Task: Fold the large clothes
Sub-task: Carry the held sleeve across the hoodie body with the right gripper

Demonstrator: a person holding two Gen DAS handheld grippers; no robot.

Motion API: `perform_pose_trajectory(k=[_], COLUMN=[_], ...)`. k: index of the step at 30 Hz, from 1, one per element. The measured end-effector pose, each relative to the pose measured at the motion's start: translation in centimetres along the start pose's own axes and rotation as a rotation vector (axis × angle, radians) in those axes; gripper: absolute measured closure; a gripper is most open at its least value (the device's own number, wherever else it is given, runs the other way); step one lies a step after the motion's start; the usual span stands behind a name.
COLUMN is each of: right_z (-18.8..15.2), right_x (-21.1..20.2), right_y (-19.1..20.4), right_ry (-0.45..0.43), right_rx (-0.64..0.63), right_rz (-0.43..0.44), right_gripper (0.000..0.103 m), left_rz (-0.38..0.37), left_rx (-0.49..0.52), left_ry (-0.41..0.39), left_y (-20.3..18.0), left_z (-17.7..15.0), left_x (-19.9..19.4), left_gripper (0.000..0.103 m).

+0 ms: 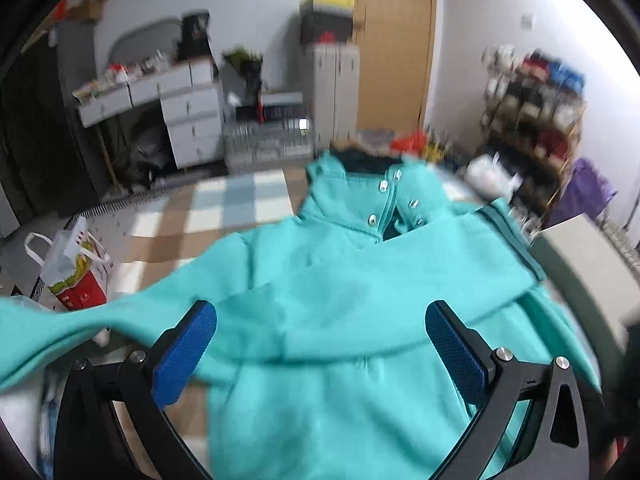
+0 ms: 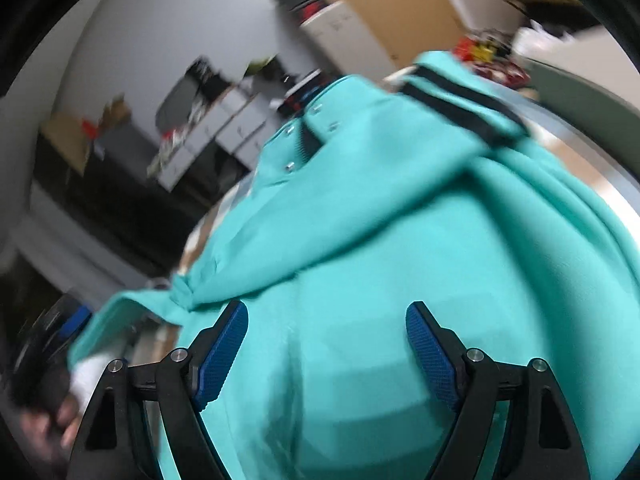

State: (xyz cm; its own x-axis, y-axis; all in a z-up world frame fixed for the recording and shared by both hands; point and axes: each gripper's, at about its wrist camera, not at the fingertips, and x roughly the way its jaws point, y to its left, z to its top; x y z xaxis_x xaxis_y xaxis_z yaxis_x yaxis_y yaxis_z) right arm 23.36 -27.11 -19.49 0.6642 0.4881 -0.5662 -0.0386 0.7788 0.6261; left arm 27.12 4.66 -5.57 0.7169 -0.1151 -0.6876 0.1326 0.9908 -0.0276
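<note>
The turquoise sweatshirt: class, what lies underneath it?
Beyond the turquoise sweatshirt a checked table surface shows in the left wrist view. Whatever lies directly beneath the garment is covered and cannot be seen.

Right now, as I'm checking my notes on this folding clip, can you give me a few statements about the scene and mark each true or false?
1. The garment is turquoise. True.
2. The left gripper is clamped on a sleeve. False: its jaws stand wide apart with nothing pinched.
3. The garment has metal snap buttons at the neck. True.
4. The right gripper is shut on the fabric. False: its jaws stand open above the cloth.
5. A wooden door stands in the background. True.
6. The garment is red. False: it is turquoise with dark trim.
</note>
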Motion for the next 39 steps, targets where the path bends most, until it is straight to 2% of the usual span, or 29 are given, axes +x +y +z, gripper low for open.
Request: perform_pose_trajectory(k=[3,6,8,11,13,14,16,17,18,20,22,23,24,25,27,28,29,32,34,35,37,39], right_z=[-1.5,-1.2,0.1,4.1,7.9,9.8,13.7,15.3,16.5,19.0,20.3,20.9,21.2,21.2,20.5,20.0,19.6,19.3,19.6,19.2,18.2,16.4], right_x=[-2.6,-4.5,-5.9,-7.0,-6.5,-5.7,-3.1,-1.4,0.1,4.4,7.9,9.8,11.7,13.1,15.7,15.9,15.7,15.9,14.8,13.6,12.1,11.6], right_y=[-0.3,0.9,1.5,2.1,2.2,2.6,4.0,4.5,4.8,5.1,4.0,3.1,1.9,1.0,-1.3,-2.2,-2.0,-1.6,-0.7,0.1,1.1,0.8], right_ry=[0.003,-0.011,-0.044,-0.134,-0.142,-0.135,-0.128,-0.108,-0.095,-0.019,0.055,0.105,0.157,0.199,0.296,0.308,0.28,0.339,0.337,0.318,0.31,0.343], right_rx=[-0.042,-0.137,-0.183,-0.216,-0.176,-0.194,-0.296,-0.334,-0.355,-0.406,-0.388,-0.369,-0.353,-0.351,-0.336,-0.344,-0.387,-0.42,-0.407,-0.41,-0.434,-0.438], right_rz=[0.002,-0.025,-0.046,-0.069,-0.08,-0.072,-0.146,-0.182,-0.208,-0.296,-0.371,-0.397,-0.439,-0.468,-0.535,-0.542,-0.548,-0.582,-0.534,-0.47,-0.422,-0.424], right_gripper=[0.021,0.021,0.019,0.014,0.014,0.014,0.016,0.022,0.036,0.046,0.06,0.075,0.083,0.084,0.094,0.094,0.095,0.094,0.09,0.089,0.081,0.062], left_rz=[0.02,0.053,0.078,0.056,0.058,0.053,0.048,0.039,0.027,-0.001,-0.025,-0.033,-0.047,-0.059,-0.06,-0.052,-0.044,-0.021,-0.021,-0.024,-0.03,-0.03], left_rx=[-0.05,-0.054,-0.04,-0.09,-0.102,-0.085,-0.069,-0.078,-0.091,-0.117,-0.128,-0.131,-0.139,-0.148,-0.147,-0.137,-0.13,-0.107,-0.107,-0.11,-0.116,-0.117], left_ry=[0.147,0.211,0.242,0.312,0.281,0.243,0.21,0.2,0.191,0.172,0.158,0.157,0.152,0.148,0.15,0.153,0.156,0.168,0.167,0.166,0.163,0.162], left_y=[0.2,0.0,-0.4,0.8,1.4,1.4,1.5,1.7,2.0,2.7,3.2,3.3,3.6,3.9,3.5,3.1,2.7,2.4,2.5,2.6,2.7,2.7], left_z=[0.7,0.0,-0.4,-2.0,-2.8,-3.4,-4.1,-4.3,-4.5,-4.8,-5.0,-4.8,-4.8,-5.0,-4.5,-4.3,-4.0,-3.6,-3.6,-3.5,-3.6,-3.6], left_x=[6.2,9.6,11.1,12.8,12.7,12.1,11.6,11.3,11.0,10.5,10.1,10.4,10.3,10.1,10.4,10.6,10.8,11.2,11.2,11.3,11.2,11.3], left_gripper=[0.001,0.001,0.001,0.001,0.001,0.001,0.001,0.001,0.001,0.001,0.001,0.001,0.001,0.001,0.001,0.001,0.001,0.001,0.001,0.001,0.001,0.001])
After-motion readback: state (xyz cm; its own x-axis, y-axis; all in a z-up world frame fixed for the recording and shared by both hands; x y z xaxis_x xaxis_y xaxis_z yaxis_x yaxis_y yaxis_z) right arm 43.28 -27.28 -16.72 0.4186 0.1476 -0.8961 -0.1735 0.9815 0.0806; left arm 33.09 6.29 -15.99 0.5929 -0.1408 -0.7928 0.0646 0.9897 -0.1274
